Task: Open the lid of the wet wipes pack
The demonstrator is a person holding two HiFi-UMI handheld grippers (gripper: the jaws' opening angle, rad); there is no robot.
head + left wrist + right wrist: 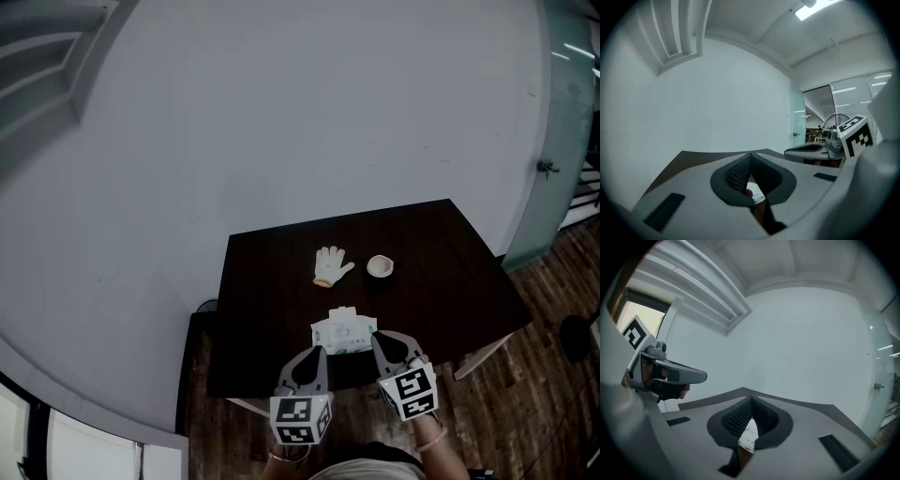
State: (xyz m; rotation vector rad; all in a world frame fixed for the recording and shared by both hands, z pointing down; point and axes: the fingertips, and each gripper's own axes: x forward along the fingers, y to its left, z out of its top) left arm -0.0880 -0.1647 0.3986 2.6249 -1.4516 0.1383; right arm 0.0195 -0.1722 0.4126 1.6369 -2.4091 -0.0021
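Left gripper [314, 354] and right gripper [381, 339] both have jaws pressed together, nothing clamped. They flank the wet wipes pack [343, 333] at the table's [272, 309] near edge. The lid is too small to read; opening probably remains.

Grey left gripper [316, 352], grey right gripper [381, 337], black mesh-textured pads [736, 418] inside, each carrying a black-and-white marker cube [301, 419].
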